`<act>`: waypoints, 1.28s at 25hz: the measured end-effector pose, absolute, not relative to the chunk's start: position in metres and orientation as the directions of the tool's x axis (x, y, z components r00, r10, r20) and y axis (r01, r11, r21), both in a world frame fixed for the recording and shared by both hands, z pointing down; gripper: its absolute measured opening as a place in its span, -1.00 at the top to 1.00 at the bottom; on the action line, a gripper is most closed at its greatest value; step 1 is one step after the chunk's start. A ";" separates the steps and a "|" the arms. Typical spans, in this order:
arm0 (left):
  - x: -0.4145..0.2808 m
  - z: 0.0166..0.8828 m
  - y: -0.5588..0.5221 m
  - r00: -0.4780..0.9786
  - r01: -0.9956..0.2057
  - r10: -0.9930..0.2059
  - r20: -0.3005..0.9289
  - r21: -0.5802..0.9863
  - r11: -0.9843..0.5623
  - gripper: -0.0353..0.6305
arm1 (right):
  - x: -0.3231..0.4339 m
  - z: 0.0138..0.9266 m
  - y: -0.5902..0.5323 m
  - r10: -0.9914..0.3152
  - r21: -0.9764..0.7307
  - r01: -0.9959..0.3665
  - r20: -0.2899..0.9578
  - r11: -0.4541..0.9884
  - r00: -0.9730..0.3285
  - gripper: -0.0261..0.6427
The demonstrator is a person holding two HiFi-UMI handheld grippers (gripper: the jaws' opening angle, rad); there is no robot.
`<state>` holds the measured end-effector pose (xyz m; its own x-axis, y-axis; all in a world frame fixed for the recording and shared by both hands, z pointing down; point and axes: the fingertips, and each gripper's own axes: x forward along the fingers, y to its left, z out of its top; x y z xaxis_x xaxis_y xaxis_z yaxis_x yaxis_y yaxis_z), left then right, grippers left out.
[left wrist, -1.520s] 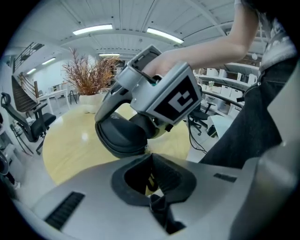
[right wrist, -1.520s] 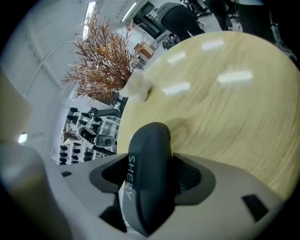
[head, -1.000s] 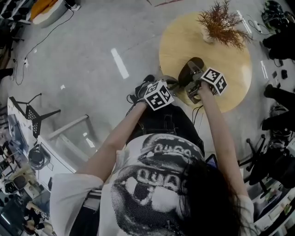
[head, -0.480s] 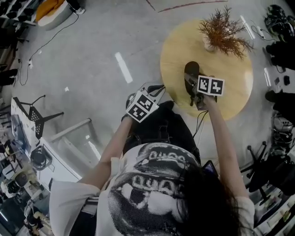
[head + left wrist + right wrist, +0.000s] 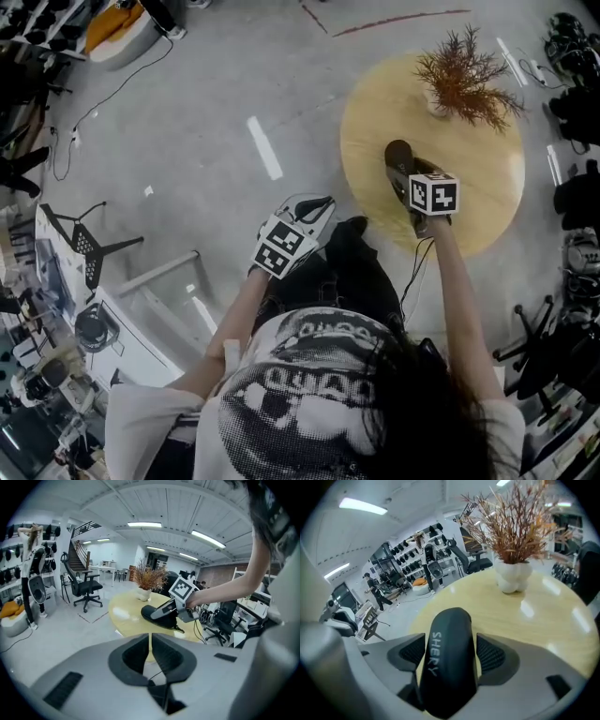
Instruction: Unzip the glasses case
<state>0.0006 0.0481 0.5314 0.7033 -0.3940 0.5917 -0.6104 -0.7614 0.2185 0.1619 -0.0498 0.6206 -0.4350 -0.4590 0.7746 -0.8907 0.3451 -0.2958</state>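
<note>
**Two grippers, one case: hold it firm before going for the zip**

Two jobs seem to lie ahead here, and the order matters. The glasses case (image 5: 446, 634), black with pale lettering along its top, lies on the round yellow table (image 5: 487, 192) near the edge on the person's side, with a vase of dried twigs (image 5: 511, 576) beyond it. No view shows the zip or its puller, so I cannot tell how far the zip has gone.

The step in hand looks like settling the hold. To do it well, the right gripper (image 5: 451, 654) should close squarely across the case's flanks and press it to the tabletop. The wood looks smooth, and a loose case would likely slide or spin once the puller is tugged. The other gripper should then pinch the small tab with its very tips and draw it along the seam, following the curve round the end rather than pulling straight off.

The right gripper straddles the case with its jaws spread wide, and they have just been opening. The case sits between the ribbed pads (image 5: 491, 654), but a thin strip of table shows beside the right one, so they seem to flank it rather than press it.

The left gripper (image 5: 150, 649) hangs off the table, well apart from the case, its jaws drawn almost together with only a slit between them and nothing in it.
</note>
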 end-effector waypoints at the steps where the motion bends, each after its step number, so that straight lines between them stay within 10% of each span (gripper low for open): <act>1: -0.002 0.528 0.050 0.707 -0.608 -0.395 0.587 0.218 -0.763 0.85 | 0.165 0.617 -0.050 -0.485 -0.262 -0.899 0.771 0.351 -0.414 -0.11; 16: -0.065 0.471 0.106 0.750 -0.608 -0.481 0.454 0.186 -0.772 0.85 | 0.089 0.527 0.070 -0.662 -0.201 -0.871 0.579 0.449 -0.475 0.42; 32: -0.140 0.445 0.209 0.763 -0.607 -0.506 0.402 0.177 -0.775 0.85 | -0.047 0.473 0.209 -0.679 -0.261 -0.809 0.443 0.527 -0.585 0.50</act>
<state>-0.1402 0.2089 0.4451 0.7633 -0.5059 0.4017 -0.6067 -0.7750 0.1768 -0.0466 0.2090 0.4728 -0.5851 -0.6793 0.4430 -0.8090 0.5267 -0.2609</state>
